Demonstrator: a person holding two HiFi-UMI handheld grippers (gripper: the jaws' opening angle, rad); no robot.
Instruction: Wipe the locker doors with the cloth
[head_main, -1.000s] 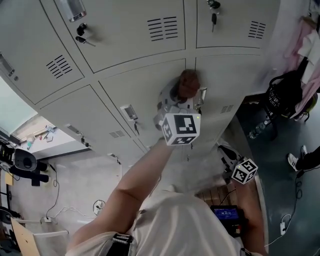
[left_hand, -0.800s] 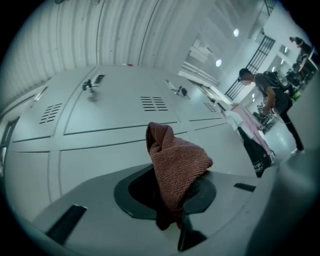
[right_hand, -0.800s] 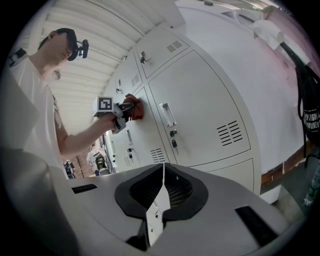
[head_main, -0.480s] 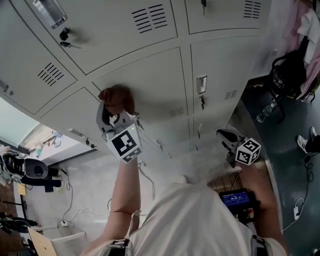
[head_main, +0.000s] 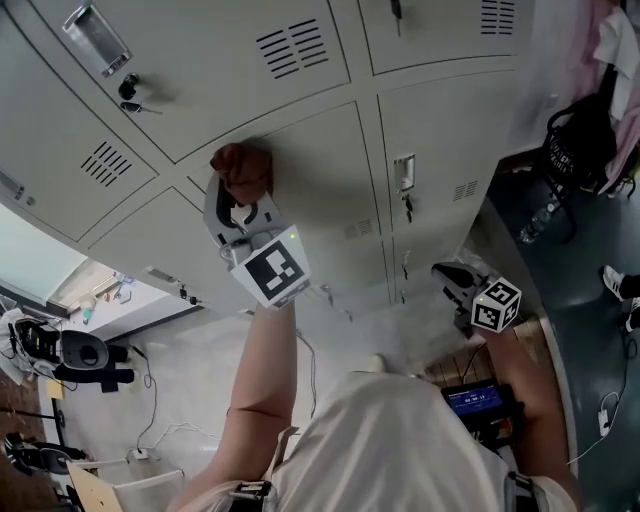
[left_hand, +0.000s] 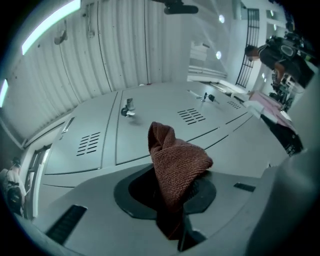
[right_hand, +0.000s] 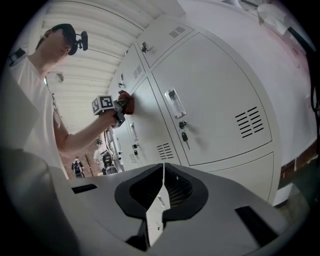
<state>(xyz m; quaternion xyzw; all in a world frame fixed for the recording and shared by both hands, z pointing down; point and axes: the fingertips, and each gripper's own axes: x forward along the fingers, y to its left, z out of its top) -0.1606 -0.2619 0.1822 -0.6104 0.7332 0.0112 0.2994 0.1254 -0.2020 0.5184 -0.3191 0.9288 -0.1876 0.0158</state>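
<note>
A rust-brown cloth (head_main: 241, 168) is pressed against the upper left corner of a grey locker door (head_main: 320, 170). My left gripper (head_main: 238, 200) is shut on it, arm stretched up to the locker. In the left gripper view the cloth (left_hand: 175, 162) bunches up out of the jaws, with the locker doors (left_hand: 150, 125) just beyond. My right gripper (head_main: 450, 275) hangs low at the right, away from the lockers. Its jaws (right_hand: 163, 167) are shut with nothing in them. From the right gripper view the left gripper (right_hand: 116, 108) and cloth (right_hand: 127, 102) show against the door.
The neighbouring door has a handle (head_main: 403, 172) with a key (head_main: 407, 208) in its lock. A black bag (head_main: 585, 140), a water bottle (head_main: 540, 220) and pink clothes (head_main: 610, 50) lie at the right. Equipment and cables (head_main: 70, 350) sit on the floor at the left.
My left gripper has swept the cloth leftward across the door, from the seam by the handle to the door's upper left corner. The right gripper has stayed low.
</note>
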